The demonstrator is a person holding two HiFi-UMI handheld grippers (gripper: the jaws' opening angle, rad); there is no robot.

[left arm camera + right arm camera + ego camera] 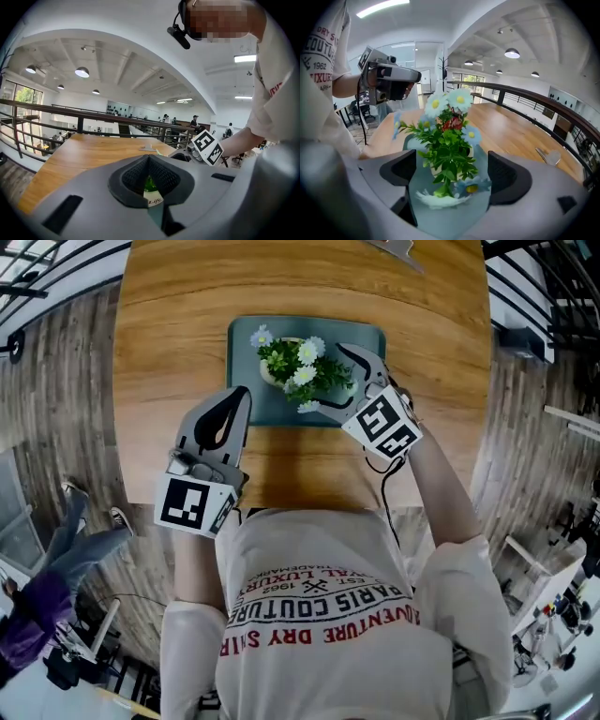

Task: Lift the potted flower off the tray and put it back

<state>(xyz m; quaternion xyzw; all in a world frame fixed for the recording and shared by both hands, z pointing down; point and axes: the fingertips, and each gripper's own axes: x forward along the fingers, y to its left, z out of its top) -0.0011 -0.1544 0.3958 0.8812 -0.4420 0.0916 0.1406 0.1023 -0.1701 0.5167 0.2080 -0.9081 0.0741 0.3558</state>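
Centrally, on the teal tray [367, 337] at mid-table [178, 296]: potted flower [298, 369], upright, long axis vertical, pale pot set left of the tray's middle, foliage and daisy-like blooms spilling toward the right.

Right gripper [328, 379] level with the blooms on their right side, jaws spread wide, one tip on the far side of the foliage and one on the near side. Pot itself farther in, straight ahead along the jaw line, untouched so far as visible.

From the right gripper view: potted flower [447, 136] centred in the gap of the right gripper [450, 176], both dark pads standing off to either side, tray [440, 220] beneath.

Left gripper [240, 395] at the tray's near-left corner, just beside its edge, jaws pressed together with nothing pinched. Through the slit of the left gripper [150, 180], only a sliver of green and of a pale label.

Nearer of the two to the stems, as judged: right gripper.

Judged step: approach for the grasp, lift not begun, pot resting on the tray.

Judged requirement for the coming move: further advance leftward and slightly down past the leaves, so as to close on the pot or the stem base rather than on loose foliage. Otherwise, risk of crushed petals or a tipped pot.
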